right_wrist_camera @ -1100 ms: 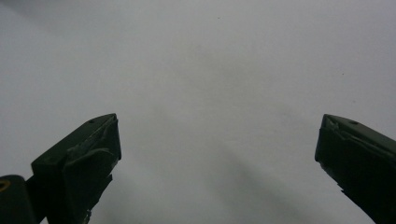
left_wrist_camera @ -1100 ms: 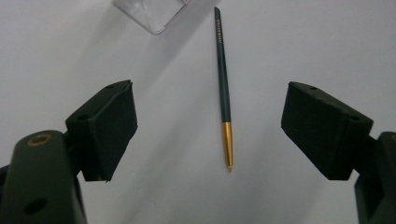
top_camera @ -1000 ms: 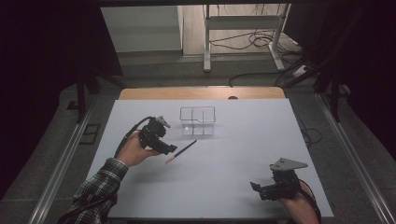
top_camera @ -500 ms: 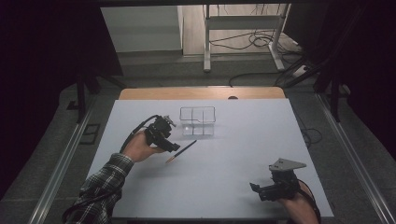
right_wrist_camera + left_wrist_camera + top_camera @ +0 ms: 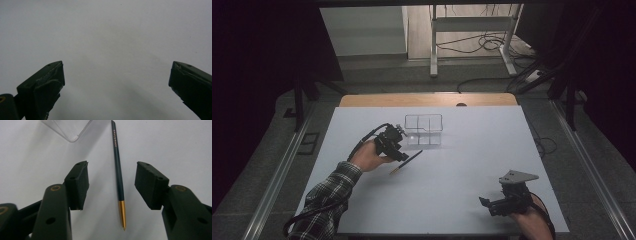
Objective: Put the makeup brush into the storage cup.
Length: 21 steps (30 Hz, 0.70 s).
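Our left gripper (image 5: 111,183) straddles a dark green pencil with a gold tip (image 5: 118,170) lying flat on the white table (image 5: 462,165), beside a clear plastic divided box (image 5: 423,129); its jaws have been closing but touch nothing. Our right gripper (image 5: 116,82) rests wide apart, empty.

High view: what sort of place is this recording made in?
Probably a lab or recording studio, not a home: a white table set between dark curtains, loose cables on the floor behind it, and a bare metal stand.
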{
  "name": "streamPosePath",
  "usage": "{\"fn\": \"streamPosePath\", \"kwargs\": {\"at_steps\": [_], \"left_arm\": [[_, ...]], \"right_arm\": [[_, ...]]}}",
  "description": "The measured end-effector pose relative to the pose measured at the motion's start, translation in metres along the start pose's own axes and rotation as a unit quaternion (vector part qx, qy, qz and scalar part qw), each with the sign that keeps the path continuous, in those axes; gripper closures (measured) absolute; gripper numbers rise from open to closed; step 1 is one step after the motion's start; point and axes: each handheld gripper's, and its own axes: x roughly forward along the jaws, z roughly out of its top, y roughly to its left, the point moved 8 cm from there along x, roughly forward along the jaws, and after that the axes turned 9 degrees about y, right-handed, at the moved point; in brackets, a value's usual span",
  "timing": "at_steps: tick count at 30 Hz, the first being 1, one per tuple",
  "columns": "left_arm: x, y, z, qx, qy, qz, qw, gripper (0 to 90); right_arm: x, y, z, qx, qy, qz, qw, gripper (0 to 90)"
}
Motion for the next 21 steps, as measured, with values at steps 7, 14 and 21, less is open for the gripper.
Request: {"fn": "streamPosePath", "kwargs": {"at_steps": [7, 14, 21], "left_arm": [[0.007, -0.002, 0.005, 0.01, 0.016, -0.003, 0.9998, 50.3], [0.013, -0.004, 0.008, 0.017, 0.032, -0.008, 0.9993, 56.4], [0.02, -0.007, 0.005, 0.022, 0.056, -0.016, 0.9981, 61.5]], "right_arm": [[0.0, 0.001, 0.0, -0.002, 0.003, 0.001, 1.0, 0.6], [0.001, 0.001, -0.001, -0.003, 0.004, 0.003, 1.0, 0.6], [0.001, 0.002, -0.001, -0.004, 0.006, 0.004, 1.0, 0.6]]}}
